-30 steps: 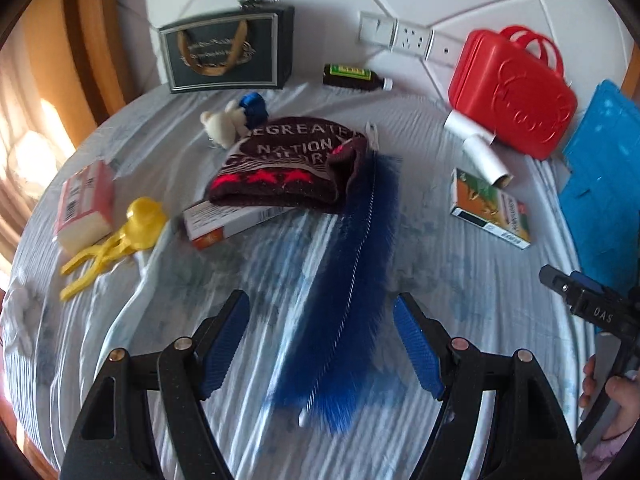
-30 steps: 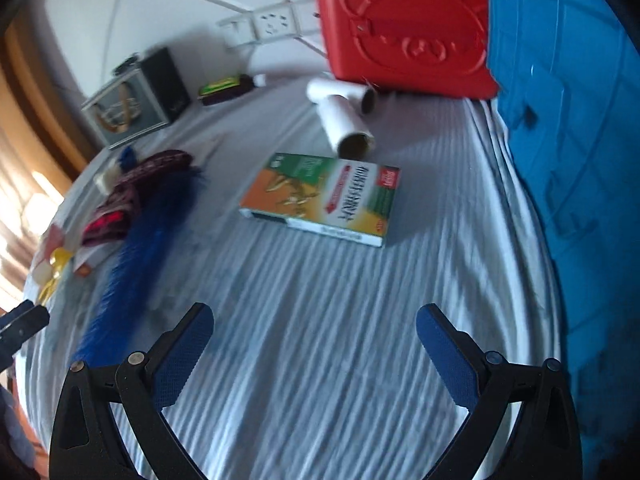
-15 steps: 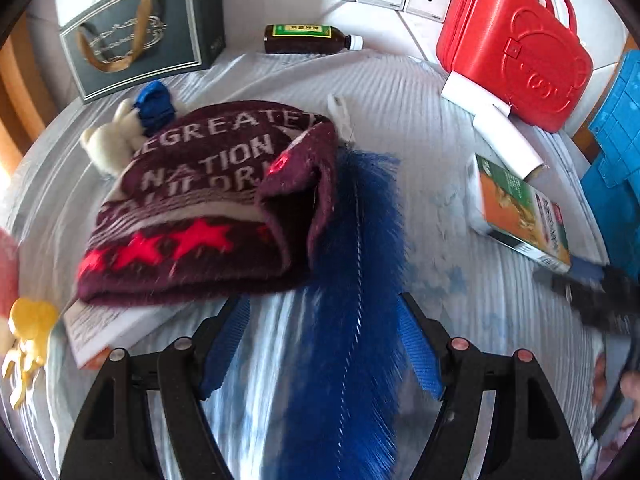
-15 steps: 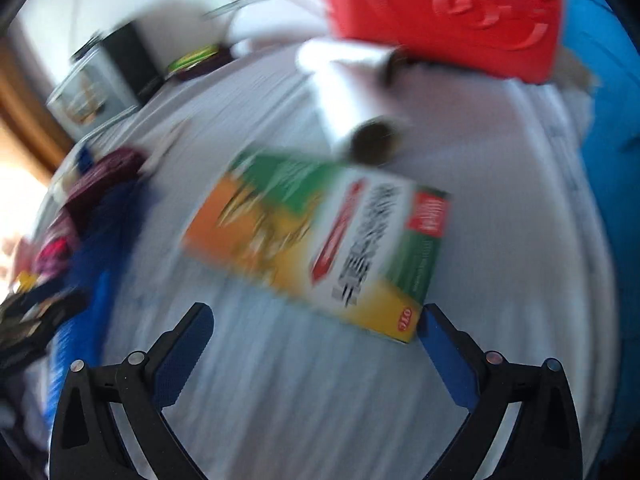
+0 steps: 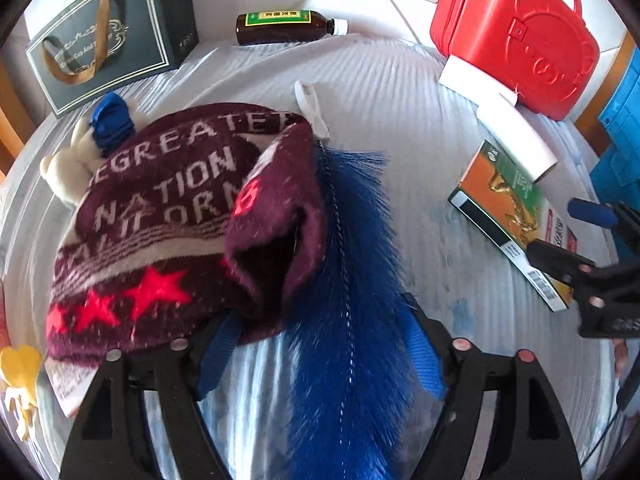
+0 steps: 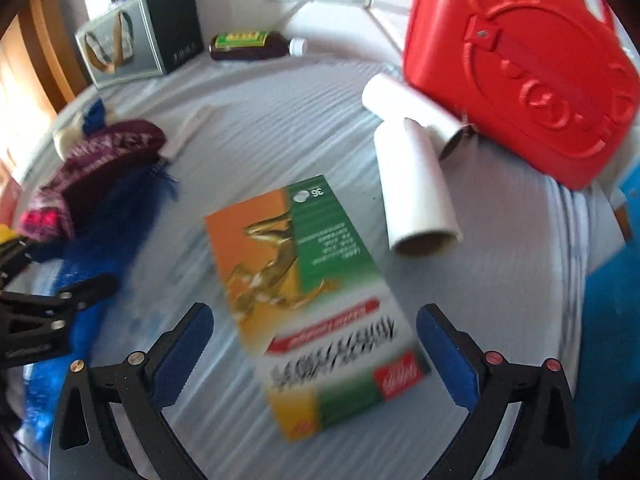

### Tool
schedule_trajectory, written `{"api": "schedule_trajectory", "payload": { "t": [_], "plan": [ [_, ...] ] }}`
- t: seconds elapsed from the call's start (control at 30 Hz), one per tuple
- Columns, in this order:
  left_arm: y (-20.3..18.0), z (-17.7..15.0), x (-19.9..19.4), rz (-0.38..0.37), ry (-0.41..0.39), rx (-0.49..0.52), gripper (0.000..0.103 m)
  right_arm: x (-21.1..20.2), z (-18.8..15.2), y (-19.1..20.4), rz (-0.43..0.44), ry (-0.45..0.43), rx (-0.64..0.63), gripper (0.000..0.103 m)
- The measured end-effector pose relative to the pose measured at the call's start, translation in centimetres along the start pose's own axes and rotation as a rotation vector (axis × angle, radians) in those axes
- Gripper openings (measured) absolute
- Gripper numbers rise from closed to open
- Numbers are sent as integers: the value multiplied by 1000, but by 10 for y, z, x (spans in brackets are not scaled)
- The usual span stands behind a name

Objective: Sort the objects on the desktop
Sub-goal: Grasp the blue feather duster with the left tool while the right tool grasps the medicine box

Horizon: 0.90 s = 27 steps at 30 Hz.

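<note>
Sorting on the cloth-covered desk (image 5: 400, 92) has, by my reading, barely begun: everything I can see lies loose and nothing is gathered or held.

Largest first, the red plastic case (image 5: 516, 32) stands at two o'clock in the left view, against the wall, and the dark gift bag (image 5: 112, 36) stands at ten o'clock. The maroon knit hat (image 5: 168, 216) sprawls left of centre, its cuff draped over my left tongs' near finger. The blue feather duster (image 5: 352, 280) lies with its long axis running from six o'clock up toward twelve, its white handle tip pointing away from me past the hat.

My left tongs (image 5: 320, 352) stand wide, straddling the duster's plume without closing on it. My right tongs (image 6: 316, 344) are also wide, one finger on each side of the near end of the orange-and-green medicine box (image 6: 308, 304), which lies flat, long axis from five o'clock to eleven, printed name toward me; the view is blurred, so I cannot tell whether the pads touch it.

Two white paper rolls (image 6: 416, 192) rest at one o'clock beside the case. The brown medicine bottle (image 5: 284, 26) lies on its side at twelve, cap to the right.

I judge both grasps pending.
</note>
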<state>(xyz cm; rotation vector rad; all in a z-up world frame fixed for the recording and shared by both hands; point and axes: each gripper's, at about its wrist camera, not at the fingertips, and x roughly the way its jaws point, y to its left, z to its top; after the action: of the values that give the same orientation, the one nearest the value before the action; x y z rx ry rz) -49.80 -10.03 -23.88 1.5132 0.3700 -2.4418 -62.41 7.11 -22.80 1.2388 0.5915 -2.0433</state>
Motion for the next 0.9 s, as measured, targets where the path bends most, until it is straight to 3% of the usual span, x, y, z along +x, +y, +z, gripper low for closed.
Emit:
{"api": "schedule_trajectory", "payload": {
  "t": [0.1, 0.27, 0.33, 0.4, 0.43, 0.5, 0.7, 0.9],
  "plan": [
    [-4, 6, 8, -9, 12, 1, 99, 18, 7, -8, 22, 17, 34, 103],
    [-17, 7, 15, 70, 19, 43, 100, 29, 8, -4, 5, 29, 43, 103],
    [-18, 2, 9, 78, 9, 40, 88, 22, 2, -3, -18, 36, 94, 97],
    [-20, -6, -1, 86, 4, 30, 63, 12, -8, 0, -32, 30, 122, 89],
    [-21, -11, -5, 83, 3, 28, 58, 9, -11, 2, -33, 41, 128, 89],
    [-23, -25, -13, 48, 9, 19, 37, -1, -25, 10, -38, 67, 151, 89],
    [-24, -73, -37, 6, 14, 18, 26, -39, -80, 46, 5, 100, 117, 89],
    [-14, -98, -53, -25, 47, -17, 24, -68, -116, 62, 43, 128, 110, 89]
  ]
}}
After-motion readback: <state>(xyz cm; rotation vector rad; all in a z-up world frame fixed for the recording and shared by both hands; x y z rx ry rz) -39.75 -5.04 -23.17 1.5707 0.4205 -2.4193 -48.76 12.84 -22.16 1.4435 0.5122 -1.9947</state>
